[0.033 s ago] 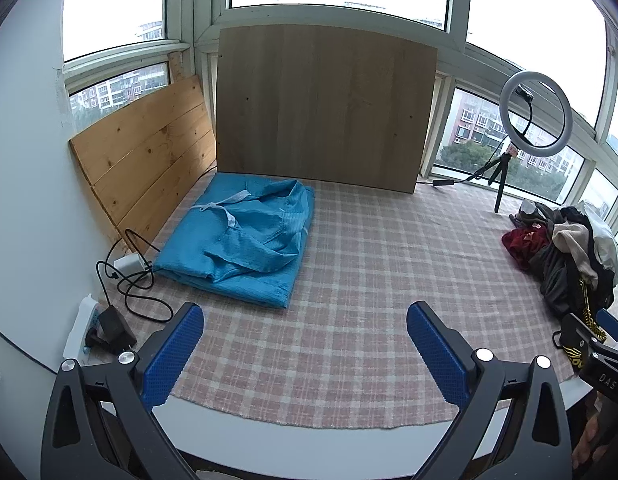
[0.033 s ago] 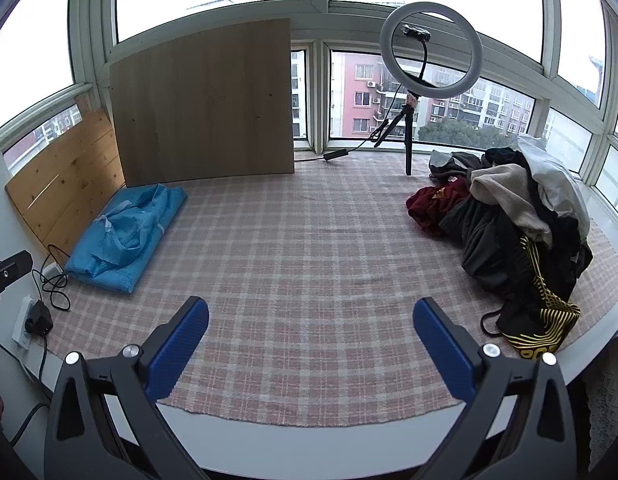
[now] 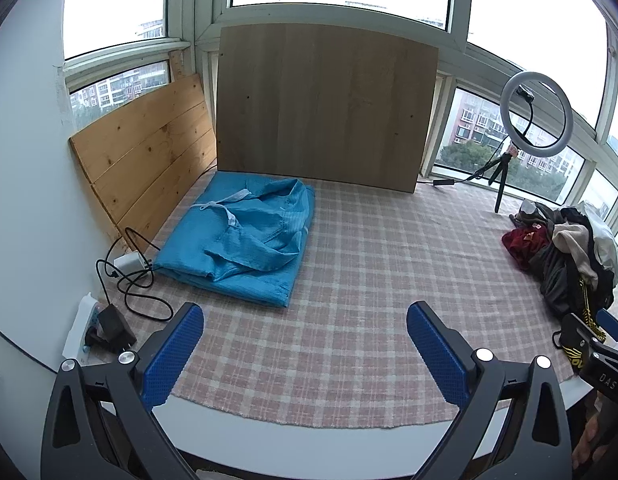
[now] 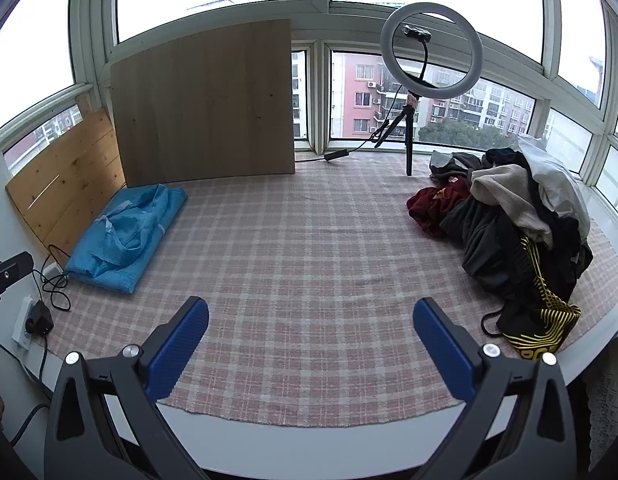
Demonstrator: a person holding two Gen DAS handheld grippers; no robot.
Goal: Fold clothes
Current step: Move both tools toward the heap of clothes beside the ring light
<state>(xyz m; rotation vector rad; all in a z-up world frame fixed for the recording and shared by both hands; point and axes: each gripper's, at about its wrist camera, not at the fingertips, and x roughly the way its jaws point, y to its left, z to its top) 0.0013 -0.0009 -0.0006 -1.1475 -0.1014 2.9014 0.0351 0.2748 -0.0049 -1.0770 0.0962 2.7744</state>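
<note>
Left gripper [image 3: 305, 344]: jaws apart, nothing held.
Right gripper [image 4: 311, 340]: jaws apart, nothing held.
Next garment: one top piece should be lifted from the clothes pile [image 4: 521, 224], right of the blue folded garment [image 3: 237, 236].
Placement: it is best spread flat on the plaid cloth [image 4: 309, 248] between them.

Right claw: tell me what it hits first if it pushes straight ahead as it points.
Probably the bare checked cloth. The open right claw holds nothing, and the clothes pile sits off to its right.

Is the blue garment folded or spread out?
Folded: the blue garment lies as a compact layered rectangle, with stacked edges along its near side.
</note>
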